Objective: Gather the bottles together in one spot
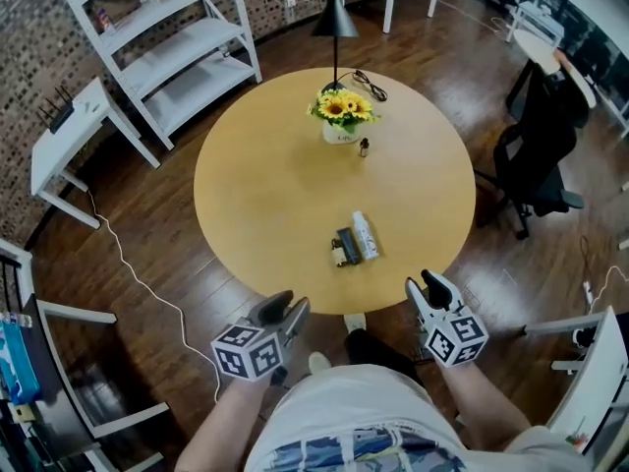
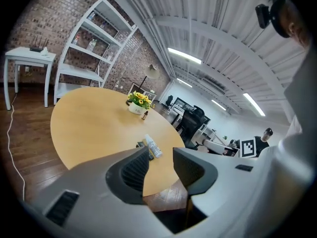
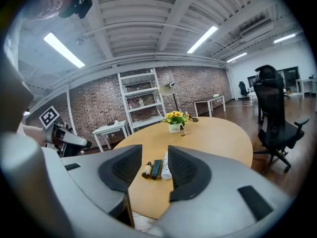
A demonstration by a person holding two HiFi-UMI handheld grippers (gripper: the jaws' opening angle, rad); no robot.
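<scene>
On the round wooden table (image 1: 256, 195), three bottles lie side by side near the front edge: a white bottle (image 1: 365, 235), a dark tube (image 1: 348, 244) and a small brown bottle (image 1: 338, 254). Another small brown bottle (image 1: 364, 147) stands upright beside the sunflower pot (image 1: 340, 131). My left gripper (image 1: 285, 309) and right gripper (image 1: 426, 285) hover off the table's near edge, both open and empty. In the right gripper view the trio shows between the jaws, white bottle (image 3: 164, 166) rightmost. The left gripper view has the white bottle (image 2: 153, 147) just past its fingers.
A black lamp (image 1: 335, 18) stands behind the flowers, with a cable (image 1: 371, 85) on the tabletop. A white shelf unit (image 1: 167, 37) and a small white table (image 1: 69, 131) are at the back left, a black office chair (image 1: 536, 155) at the right.
</scene>
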